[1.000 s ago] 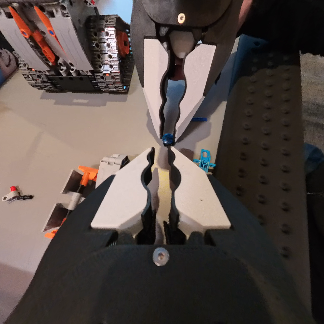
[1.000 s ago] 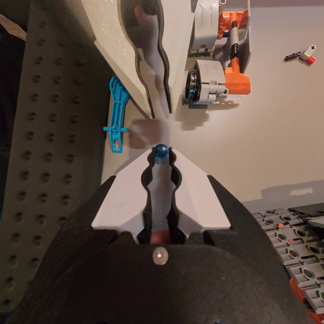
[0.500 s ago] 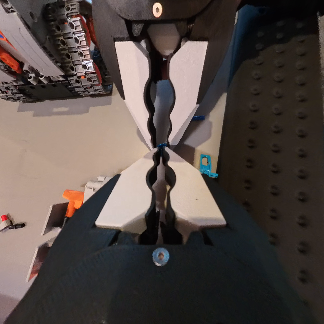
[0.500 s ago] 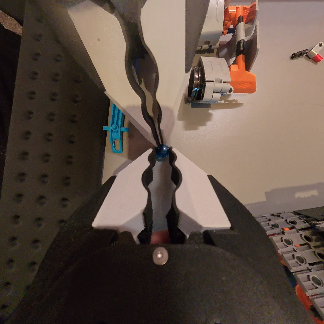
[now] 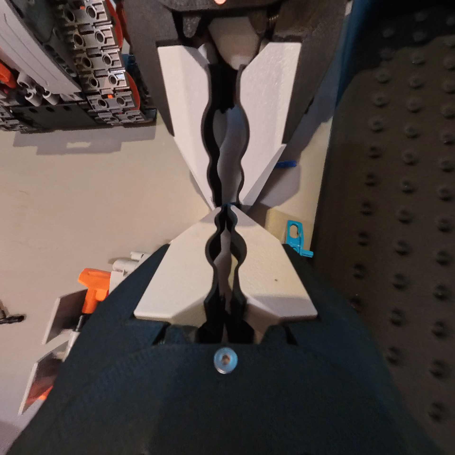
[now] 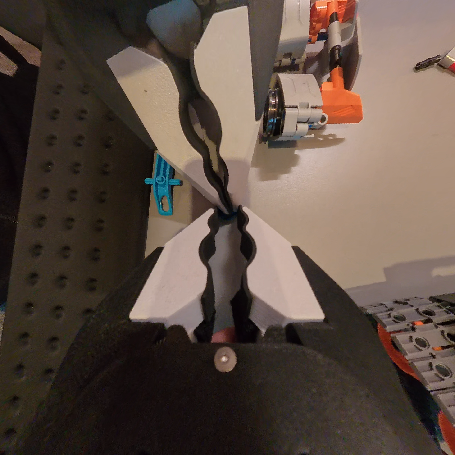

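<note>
My right gripper (image 6: pixel 227 212) is shut on a small dark-blue round piece (image 6: pixel 227 216) held at its very tips. My left gripper (image 5: pixel 227 212) is shut and meets it tip to tip above the beige table (image 5: pixel 86 197). In the right wrist view the left gripper (image 6: pixel 225 206) comes in from above, its closed tips pressed onto the blue piece. In the left wrist view the right gripper (image 5: pixel 229 202) comes in from above and only a sliver of the blue piece (image 5: pixel 233 203) shows. I cannot tell whether the left tips pinch any of it.
A black studded mat (image 5: pixel 394 221) borders the table on one side. A cyan part (image 5: pixel 295 234) and a small blue pin (image 5: pixel 285 164) lie beside it. A grey tracked model (image 5: pixel 98 73) stands at the far left. A grey and orange assembly (image 6: pixel 307 103) lies under the left gripper. Left and right tips are no more than a few centimetres apart.
My left gripper moved forward and closed from slightly open to shut. Its tips went from a short gap away to pressing on the blue piece in the right gripper.
</note>
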A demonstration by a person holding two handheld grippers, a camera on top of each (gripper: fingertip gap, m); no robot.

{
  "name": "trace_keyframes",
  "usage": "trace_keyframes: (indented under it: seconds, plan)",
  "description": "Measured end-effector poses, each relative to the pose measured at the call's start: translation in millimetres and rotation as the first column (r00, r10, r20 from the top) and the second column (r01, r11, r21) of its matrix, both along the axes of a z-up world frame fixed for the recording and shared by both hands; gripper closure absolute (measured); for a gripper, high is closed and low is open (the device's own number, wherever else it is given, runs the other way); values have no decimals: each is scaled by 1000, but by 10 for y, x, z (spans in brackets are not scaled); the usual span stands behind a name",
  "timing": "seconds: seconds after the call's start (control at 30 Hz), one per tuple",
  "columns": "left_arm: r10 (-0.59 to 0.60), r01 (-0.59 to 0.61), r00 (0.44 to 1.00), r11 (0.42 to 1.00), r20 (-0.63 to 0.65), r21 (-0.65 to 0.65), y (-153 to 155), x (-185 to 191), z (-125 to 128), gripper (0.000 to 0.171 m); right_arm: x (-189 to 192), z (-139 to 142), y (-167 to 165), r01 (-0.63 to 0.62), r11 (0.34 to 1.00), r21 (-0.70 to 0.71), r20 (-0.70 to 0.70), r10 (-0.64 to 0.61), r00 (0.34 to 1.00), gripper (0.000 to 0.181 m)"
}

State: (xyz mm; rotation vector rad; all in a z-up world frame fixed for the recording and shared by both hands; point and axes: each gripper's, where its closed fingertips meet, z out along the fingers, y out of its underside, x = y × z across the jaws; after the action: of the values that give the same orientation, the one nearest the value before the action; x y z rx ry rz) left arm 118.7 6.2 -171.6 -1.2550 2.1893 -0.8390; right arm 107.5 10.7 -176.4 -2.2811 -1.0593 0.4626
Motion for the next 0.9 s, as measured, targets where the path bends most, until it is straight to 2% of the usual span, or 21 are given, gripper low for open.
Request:
trace_keyframes:
  seconds: [0.07,0.13,0.23,0.3,0.37,0.43,0.53,0.7,0.8,0.9]
  plan:
    - [-6,6,1000,999,-11,-33,0,-18,31,171,-6,11,-9,2,1000,16,-31,-1,1000,169]
    - [18,-15,998,998,64,-54,87,-43,275,170,6,42,-32,-2,999,42,-29,3,1000,169]
    - [72,-66,982,997,174,-41,354,-137,622,153,50,105,-14,5,996,85,-42,-1,999,169]
    - [91,-91,976,996,198,-12,472,-217,771,143,96,82,3,1,995,103,-24,1,1000,169]
    - [110,-123,982,989,157,82,619,-294,781,129,84,62,-5,-22,993,119,-13,23,1000,169]
    - [109,-116,993,976,49,186,744,-377,662,117,44,77,-5,-47,987,152,3,47,999,169]
    - [80,-52,993,960,-91,276,821,-428,509,113,21,93,12,-58,982,181,18,55,998,170]
    - [28,80,970,903,-243,422,855,-400,381,115,9,134,5,-76,973,218,17,74,997,169]
    - [-65,223,952,818,-299,531,881,-376,423,114,32,115,1,-82,972,219,34,76,997,169]
    - [-144,353,914,744,-380,568,960,-344,404,106,43,137,-6,-83,970,230,32,78,996,169]
